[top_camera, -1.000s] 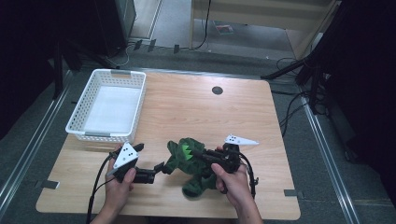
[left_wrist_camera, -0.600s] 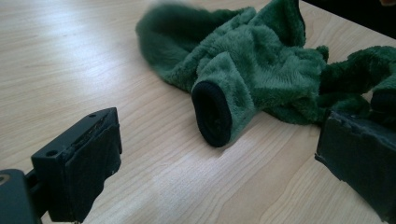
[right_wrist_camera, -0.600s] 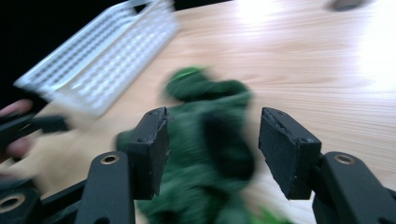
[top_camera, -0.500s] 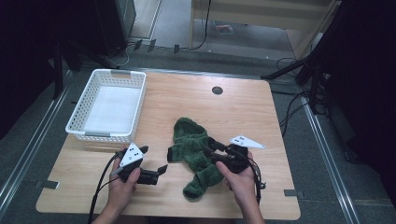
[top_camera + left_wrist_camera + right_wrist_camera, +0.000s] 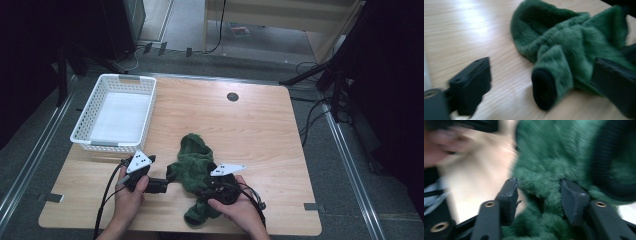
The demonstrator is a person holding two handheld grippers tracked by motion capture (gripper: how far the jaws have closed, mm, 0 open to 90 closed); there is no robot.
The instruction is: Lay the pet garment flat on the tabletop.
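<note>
A fuzzy green garment lies crumpled on the wooden table near its front edge. In the left gripper view the garment has a sleeve with a black cuff that points at the camera. My left gripper is at the garment's left side, open wide, with the cuff between its jaws. My right gripper is over the garment's lower middle. Its jaws stand partly apart with green pile between them, and that view is blurred.
A white plastic basket stands at the table's back left, close behind the left hand. A dark round hole sits near the far edge. Cables trail from both grippers toward the front edge.
The garment went from a tight bunch between the grippers to a longer spread shape. My right gripper moved left and down onto it. My left gripper shifted slightly right toward the sleeve.
</note>
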